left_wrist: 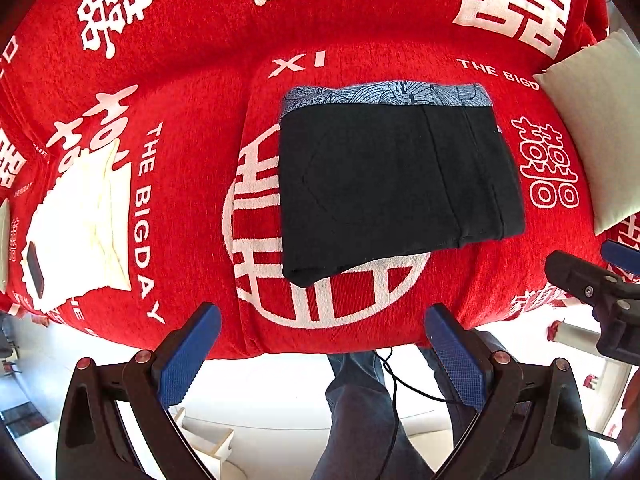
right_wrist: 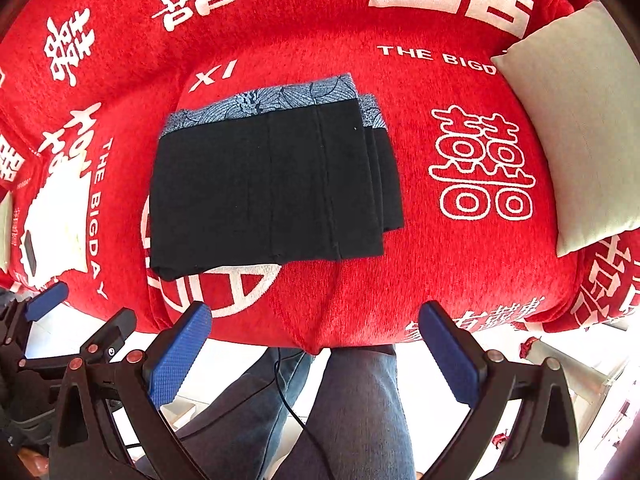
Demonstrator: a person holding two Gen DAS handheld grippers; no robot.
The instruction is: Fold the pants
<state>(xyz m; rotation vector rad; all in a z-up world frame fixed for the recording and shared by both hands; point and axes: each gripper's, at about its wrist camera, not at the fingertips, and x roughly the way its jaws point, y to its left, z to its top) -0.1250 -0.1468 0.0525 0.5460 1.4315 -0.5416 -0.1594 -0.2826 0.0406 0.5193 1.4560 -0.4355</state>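
Colours and patterns observed

Pants (left_wrist: 396, 184): plain black, with a blue-grey band of fine line print along the top edge. Blanket (left_wrist: 200, 80): red, printed with white characters and lettering. Cushion (right_wrist: 576, 120) at right of frame: off-white, unpatterned. Left gripper (left_wrist: 322, 354) and right gripper (right_wrist: 316, 352): black frames, blue textured pads.

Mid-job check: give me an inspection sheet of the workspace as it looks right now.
Surface: red cover with white characters.
Job's things: black pants folded into a compact stack, blue patterned waistband at the far edge.
Clutter: white folded cloth with a dark phone-like object; beige pillow.
Grippers: left gripper open, empty; right gripper open, empty; both short of the pants.
Cables: black cable by the person's legs.
Surroundings: light floor.
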